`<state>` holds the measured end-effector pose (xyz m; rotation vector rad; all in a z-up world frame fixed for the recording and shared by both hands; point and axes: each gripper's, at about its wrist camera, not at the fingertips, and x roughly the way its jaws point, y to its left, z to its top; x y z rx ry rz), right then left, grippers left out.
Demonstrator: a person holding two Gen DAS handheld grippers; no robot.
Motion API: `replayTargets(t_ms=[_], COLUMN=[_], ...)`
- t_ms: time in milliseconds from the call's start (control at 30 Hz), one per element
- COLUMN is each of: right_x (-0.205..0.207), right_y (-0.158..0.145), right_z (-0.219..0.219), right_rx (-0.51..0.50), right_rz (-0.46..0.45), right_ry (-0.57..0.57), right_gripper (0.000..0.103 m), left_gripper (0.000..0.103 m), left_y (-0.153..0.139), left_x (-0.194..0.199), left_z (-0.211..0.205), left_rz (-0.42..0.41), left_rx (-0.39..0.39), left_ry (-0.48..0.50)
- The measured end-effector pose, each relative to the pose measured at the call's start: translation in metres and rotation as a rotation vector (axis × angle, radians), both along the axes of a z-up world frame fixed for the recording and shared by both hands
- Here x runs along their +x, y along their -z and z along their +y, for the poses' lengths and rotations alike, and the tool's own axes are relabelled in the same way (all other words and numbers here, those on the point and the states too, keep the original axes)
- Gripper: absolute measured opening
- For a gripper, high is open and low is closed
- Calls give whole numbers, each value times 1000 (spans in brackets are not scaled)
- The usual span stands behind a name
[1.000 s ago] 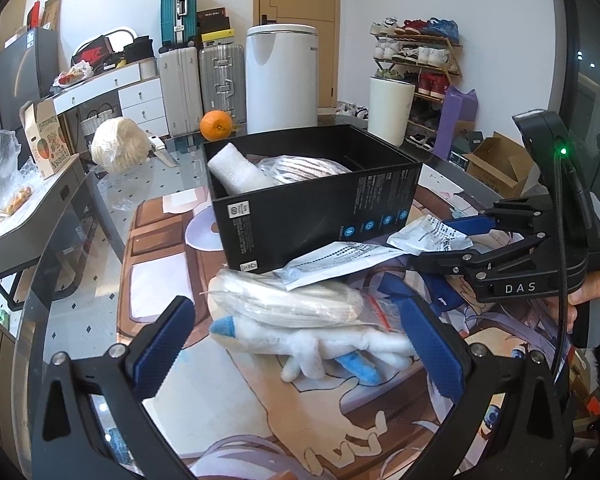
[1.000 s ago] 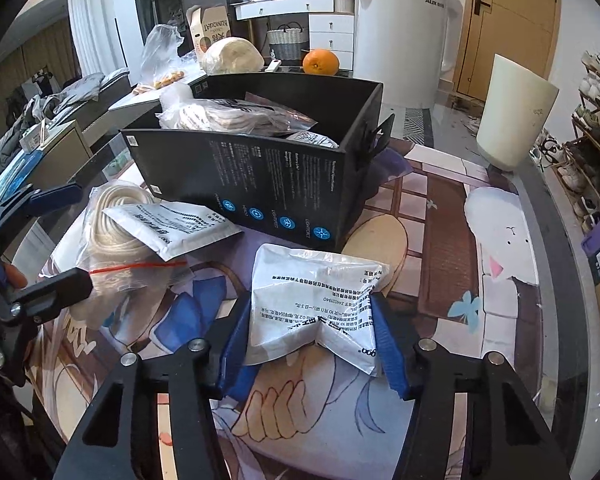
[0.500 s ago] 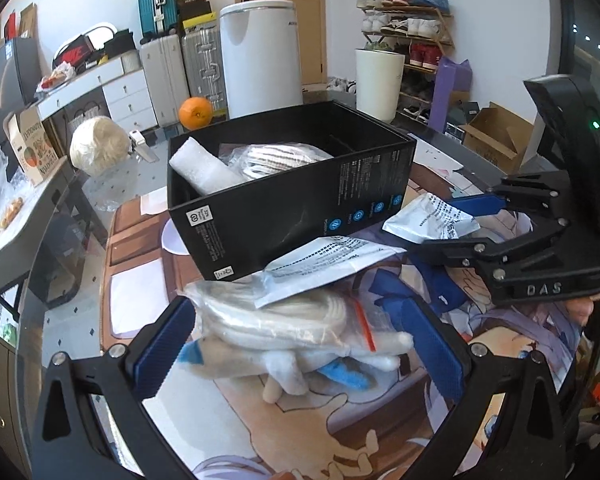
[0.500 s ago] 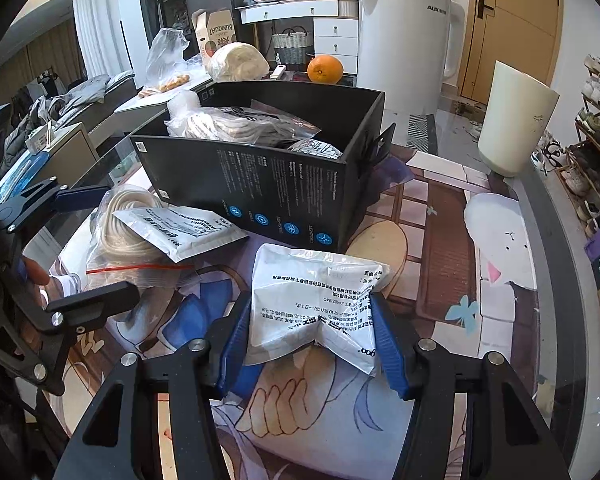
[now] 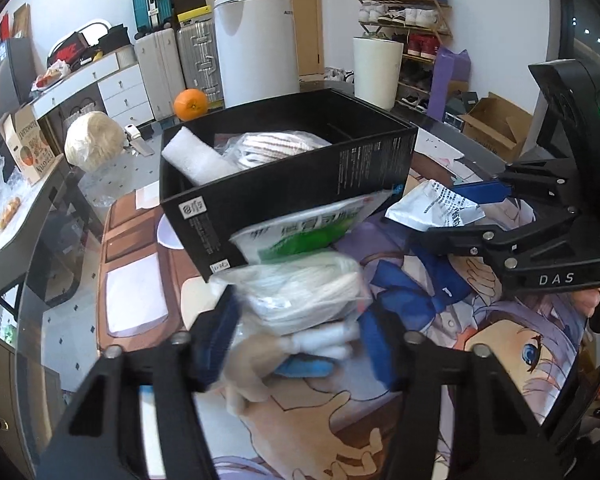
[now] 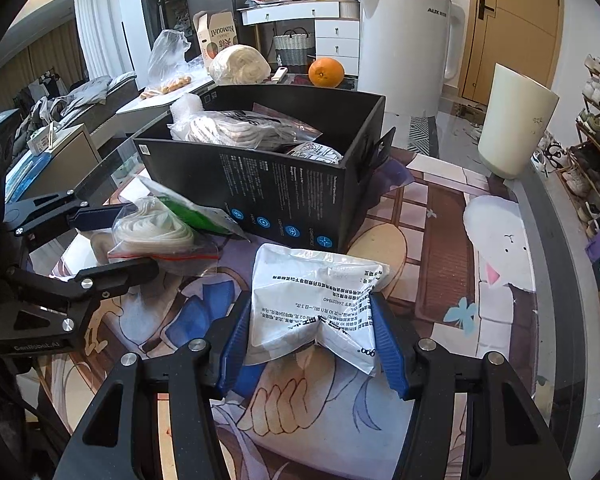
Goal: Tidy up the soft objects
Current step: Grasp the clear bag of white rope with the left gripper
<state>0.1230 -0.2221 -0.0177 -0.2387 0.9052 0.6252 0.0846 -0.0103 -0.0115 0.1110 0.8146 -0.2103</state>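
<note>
I have two soft loads in hand on the tabletop (image 6: 440,240), both near the front wall of the black box (image 5: 292,184). The left gripper (image 5: 296,340) has just been closing, and its fingers (image 5: 216,336) now press on a clear bag of white cord (image 5: 304,296) together with a blurred pale soft item under it, which I cannot identify. I judge this bundle light, limp and slippery in its plastic film; the safest hold is across the thick coil, not the loose film edge. Its long axis runs left to right across the fingers, and a green-and-white pouch (image 5: 312,232) lies on its far side against the box. The right gripper (image 6: 312,344) is clamped on a white printed pouch (image 6: 316,300), pinched at its near edge so that the film creases in the middle. I judge it light and crushable. It stands tilted, its long side left to right, its far edge pointing toward the box, which already holds other bagged items.
</note>
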Motion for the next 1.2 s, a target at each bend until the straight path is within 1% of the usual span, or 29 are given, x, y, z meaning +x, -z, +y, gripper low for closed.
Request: replayTargets(t_ms=[167,267,433,600,633,767,800,833,1033,1100,1167,1200], right_x=[0,0,-1,0,-1,0,0,0,0,0,0,0], right_y=[0,-1,-4,-4,-4,-4,-4,-4,-5,-6,-7,-7], right_z=[0,0,-1,0,0,-1,-1,-1,-2,-2,-3,-3], right_rx=[0,1,4,5,6,7,7,7,11,12,15,16], right_rz=[0,-2,-9,-11,-11,-12,-12,-13,-20,-23,-27,-28], right_ry=[-1,-1,-5,-7,-8,-10,-10,-9,-9,-9,-11,-13], right_gripper=[57,57,57,57,57,57,57,57,57,57,57,57], left_gripper=[55,51,49,50,49,37,36,33,29,27,22,21], left_y=[-3,-7,-10,-8,-9,-12,-13,-13,-12,-14,-17,-18], left_x=[-2,-6,-15,-14,-14,-15,-16,-17,-22,-25,-26,-27], left_z=[3,5,8,7,6,2,1,0,-1,-2,-1,-1], left_rz=[-15,-45,-74,-63,-70,-95,-100,-102,-116,-130,-147,-153], left_rx=[-31,-42,-59,-60,-62,-67,-67,-68,-76,-81,-87,-89], left_ry=[-4,-9,-9,-1,-1,11,17,21,37,37,32,35])
